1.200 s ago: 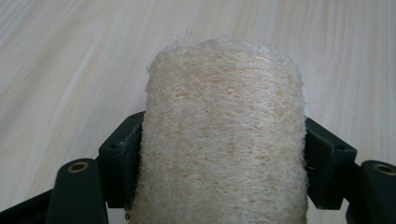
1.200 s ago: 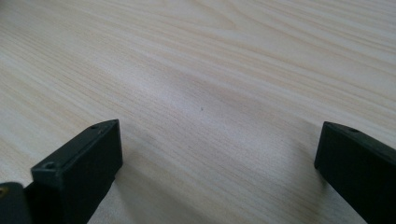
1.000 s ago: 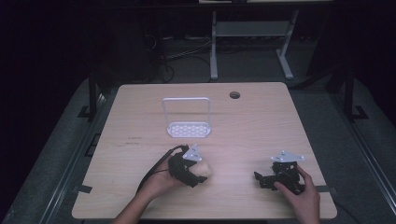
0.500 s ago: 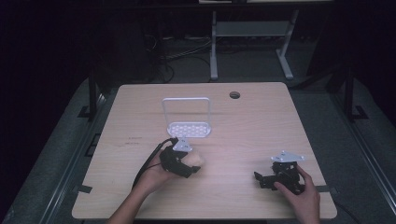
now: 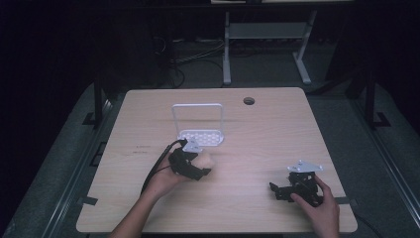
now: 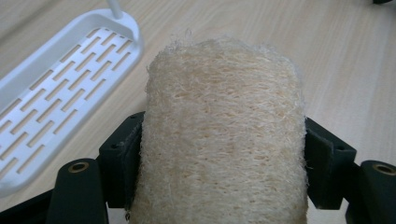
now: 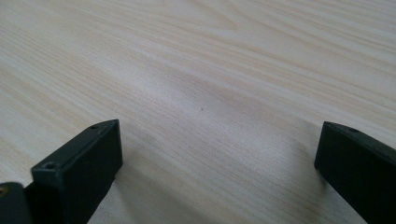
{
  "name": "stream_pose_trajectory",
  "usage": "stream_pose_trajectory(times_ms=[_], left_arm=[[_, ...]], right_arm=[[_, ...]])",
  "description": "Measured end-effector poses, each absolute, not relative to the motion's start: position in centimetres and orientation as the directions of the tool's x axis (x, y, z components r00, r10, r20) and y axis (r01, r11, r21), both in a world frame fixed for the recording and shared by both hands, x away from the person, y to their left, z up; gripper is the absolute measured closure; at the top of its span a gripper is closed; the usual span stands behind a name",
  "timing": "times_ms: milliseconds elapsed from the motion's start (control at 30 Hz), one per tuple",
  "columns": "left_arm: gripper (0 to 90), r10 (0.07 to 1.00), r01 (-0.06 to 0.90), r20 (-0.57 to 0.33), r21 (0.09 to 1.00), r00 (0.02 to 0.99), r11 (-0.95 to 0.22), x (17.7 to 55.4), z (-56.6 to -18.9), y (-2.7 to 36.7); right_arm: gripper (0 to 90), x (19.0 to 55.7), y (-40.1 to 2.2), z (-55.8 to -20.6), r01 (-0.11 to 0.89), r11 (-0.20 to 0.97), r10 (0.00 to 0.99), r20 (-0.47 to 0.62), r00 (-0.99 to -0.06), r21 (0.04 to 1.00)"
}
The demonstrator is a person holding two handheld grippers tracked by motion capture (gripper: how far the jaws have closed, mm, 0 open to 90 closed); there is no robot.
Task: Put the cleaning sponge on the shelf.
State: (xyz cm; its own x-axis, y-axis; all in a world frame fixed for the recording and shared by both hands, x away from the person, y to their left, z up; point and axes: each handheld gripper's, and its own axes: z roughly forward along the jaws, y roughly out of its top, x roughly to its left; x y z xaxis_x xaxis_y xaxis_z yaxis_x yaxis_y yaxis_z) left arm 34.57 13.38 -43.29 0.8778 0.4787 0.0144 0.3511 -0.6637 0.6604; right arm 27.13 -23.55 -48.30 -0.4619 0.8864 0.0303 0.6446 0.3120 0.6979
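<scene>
Loofah [image 6: 223,135] is clamped between left gripper [image 5: 190,166] jaws, long axis forward; slotted rack [image 5: 200,136] lies at about 12 o'clock, probably just beside. Right gripper [image 5: 297,186] jaws are held apart.

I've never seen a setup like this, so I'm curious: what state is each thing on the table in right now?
Left gripper: shut on the loofah, just in front of the rack.
Loofah: clamped between the jaws, off to the rack's side.
Rack: upright on the table, its slotted tray holding nothing.
Right gripper: open, holding nothing, low over bare table.
</scene>
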Motion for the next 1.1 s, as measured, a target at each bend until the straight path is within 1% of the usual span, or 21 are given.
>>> stream_pose_trajectory(times_ms=[400,1100], left_arm=[[27.0,0.507,0.372,0.010,0.668,0.862,-0.644,36.0,-43.0,13.4],[27.0,0.531,0.381,0.034,0.658,0.847,-0.649,38.4,-42.5,12.8]], right_arm=[[0.7,27.1,-23.6,-48.3,0.644,0.312,0.886,0.030,-0.462,0.698],[0.7,27.1,-23.6,-48.3,0.644,0.313,0.886,0.030,-0.462,0.698]])
